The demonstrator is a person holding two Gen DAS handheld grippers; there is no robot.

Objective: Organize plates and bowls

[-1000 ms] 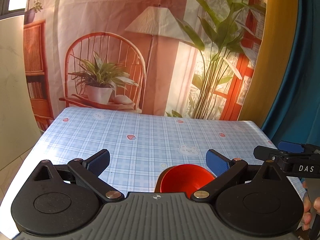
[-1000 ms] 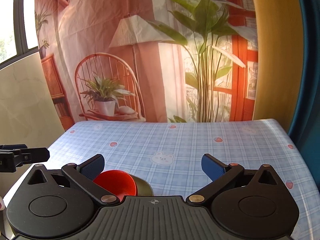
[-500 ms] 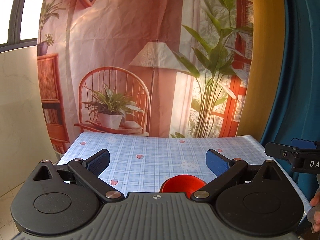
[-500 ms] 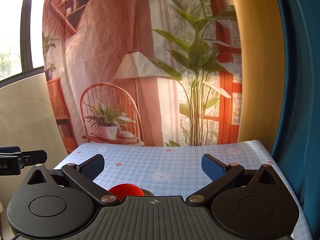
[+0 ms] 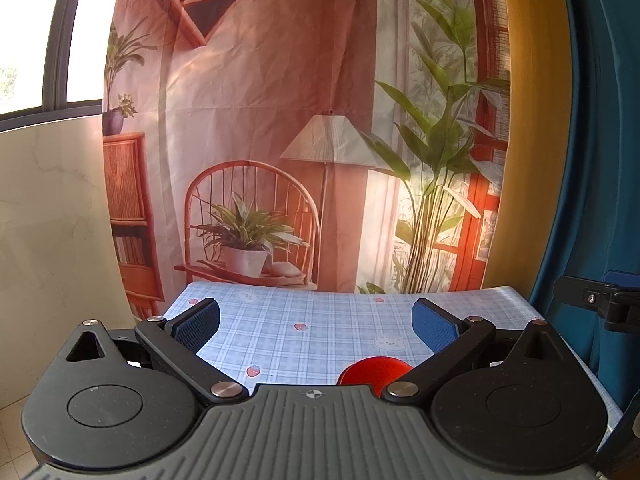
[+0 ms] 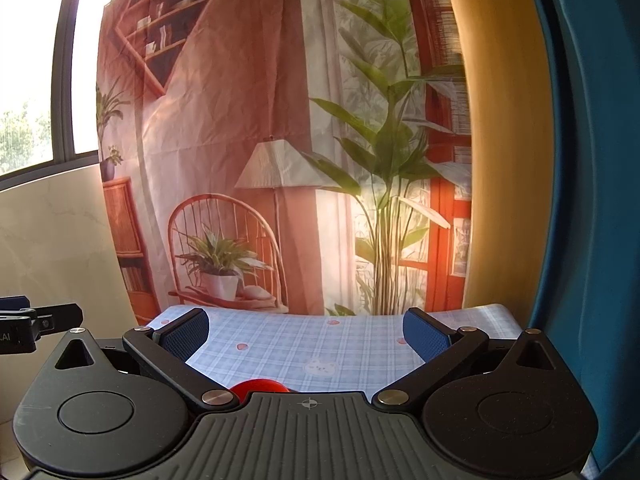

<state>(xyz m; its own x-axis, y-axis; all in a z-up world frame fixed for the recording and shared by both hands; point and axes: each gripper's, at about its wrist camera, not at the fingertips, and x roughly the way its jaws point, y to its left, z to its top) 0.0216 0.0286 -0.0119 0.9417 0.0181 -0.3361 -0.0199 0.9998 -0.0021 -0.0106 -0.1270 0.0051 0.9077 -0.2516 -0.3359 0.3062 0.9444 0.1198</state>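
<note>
A red bowl (image 5: 375,370) sits on the blue checked tablecloth (image 5: 320,320), mostly hidden behind my left gripper's body; only its rim shows. It also shows in the right wrist view (image 6: 259,386), low and left. My left gripper (image 5: 316,322) is open and empty, raised above and back from the bowl. My right gripper (image 6: 306,330) is open and empty, held beside the left one. Whatever lies under the bowl is hidden.
A printed backdrop (image 5: 300,140) of a chair, lamp and plants hangs behind the table's far edge. A blue curtain (image 5: 600,160) is on the right, a pale wall (image 5: 48,220) on the left. The other gripper's tip (image 5: 596,300) shows at the right edge.
Both grippers have pulled back and tilted up from the table. The red bowl has sunk lower in both views, and the olive dish under it has gone out of sight.
</note>
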